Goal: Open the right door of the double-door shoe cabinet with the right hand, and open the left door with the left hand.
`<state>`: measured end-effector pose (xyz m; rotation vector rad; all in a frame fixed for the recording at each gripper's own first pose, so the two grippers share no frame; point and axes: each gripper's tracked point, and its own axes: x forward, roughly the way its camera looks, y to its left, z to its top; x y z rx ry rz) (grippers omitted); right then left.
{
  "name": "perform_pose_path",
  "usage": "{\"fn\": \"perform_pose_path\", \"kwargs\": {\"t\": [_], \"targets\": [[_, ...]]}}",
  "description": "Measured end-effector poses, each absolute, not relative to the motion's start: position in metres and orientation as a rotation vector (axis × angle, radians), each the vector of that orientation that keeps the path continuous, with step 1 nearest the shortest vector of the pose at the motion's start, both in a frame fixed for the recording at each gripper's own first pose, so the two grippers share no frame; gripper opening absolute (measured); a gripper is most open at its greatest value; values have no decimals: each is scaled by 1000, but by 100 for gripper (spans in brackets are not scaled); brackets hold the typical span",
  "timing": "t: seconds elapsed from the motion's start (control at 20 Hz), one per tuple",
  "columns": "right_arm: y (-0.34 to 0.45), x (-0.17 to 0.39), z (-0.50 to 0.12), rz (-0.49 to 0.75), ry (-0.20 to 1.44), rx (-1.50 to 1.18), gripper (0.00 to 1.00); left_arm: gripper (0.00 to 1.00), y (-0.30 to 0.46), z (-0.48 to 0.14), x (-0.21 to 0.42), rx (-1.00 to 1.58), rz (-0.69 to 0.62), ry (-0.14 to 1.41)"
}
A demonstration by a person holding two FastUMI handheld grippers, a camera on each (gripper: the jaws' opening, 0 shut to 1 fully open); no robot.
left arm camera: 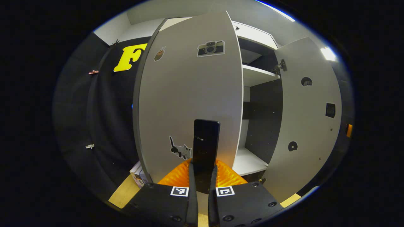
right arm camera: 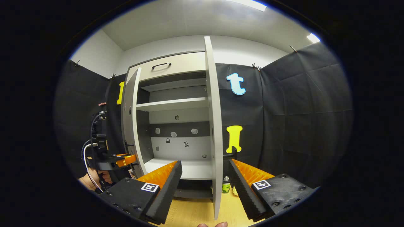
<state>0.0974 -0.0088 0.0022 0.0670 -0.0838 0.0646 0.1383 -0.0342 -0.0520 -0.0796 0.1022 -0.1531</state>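
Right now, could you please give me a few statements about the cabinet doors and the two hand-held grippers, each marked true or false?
1. The left hand-held gripper is shut on the left door's handle. True.
2. The right hand-held gripper is clamped on the right door. False: its fingers stand wide apart, either side of the door's edge.
3. Both cabinet doors are closed. False: both stand open, showing the shelves.
4. The left door carries a camera sticker. True.
5. A green bottle stands on the floor near the right door. True.
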Motion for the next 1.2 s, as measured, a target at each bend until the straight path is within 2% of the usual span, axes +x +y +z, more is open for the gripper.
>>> {"fn": "perform_pose_path", "kwargs": {"t": [0.55,1.2], "targets": [[34,88,-1,62,-79,77,92,17,21,-53,92,-108,-160,94],[91,92,-4,108,-70,79,92,16,86,-53,72,-125,-167,69]]}}
